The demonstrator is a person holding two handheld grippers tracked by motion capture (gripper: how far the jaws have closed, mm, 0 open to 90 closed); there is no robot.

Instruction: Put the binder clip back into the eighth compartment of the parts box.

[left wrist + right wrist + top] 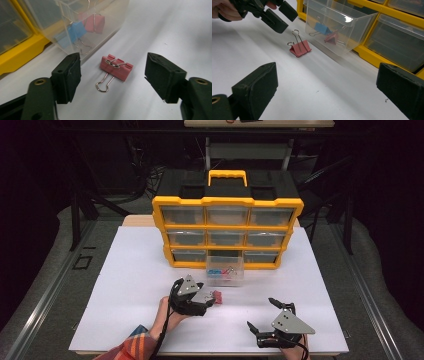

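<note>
Currently, in the high view, the left gripper [210, 299] sits at lower centre-left of the frame, jaws spread apart and grasping nothing. The pink binder clip [217, 295] lies on the white tabletop [135, 285] just beside the jaw tips, slightly right of them. The clear drawer [225, 268] stands pulled out of the yellow organizer [227, 231] at frame centre, directly above the clip. The right gripper [261, 314] rests at lower right of the frame, jaws spread wide, holding nothing, well apart from the clip.

In the left gripper view, the two black jaws rise from the lower left and lower right corners, released. The pink binder clip [116, 68] lies flat on the tabletop at frame centre, between the jaws and beyond their tips, touching neither. One wire handle is folded over the clip body; the other extends toward the bottom of the frame. The clear drawer [75, 22] occupies the upper left and contains a blue clip [75, 30] and a red clip [95, 23].

In the right gripper view, the jaws stand far apart at the lower left and lower right, empty. The pink binder clip [300, 48] lies at upper centre-left, near the drawer [337, 27]. The left gripper [278, 17] hangs at upper left, jaws apart, just above and beside the clip without contact.
</note>
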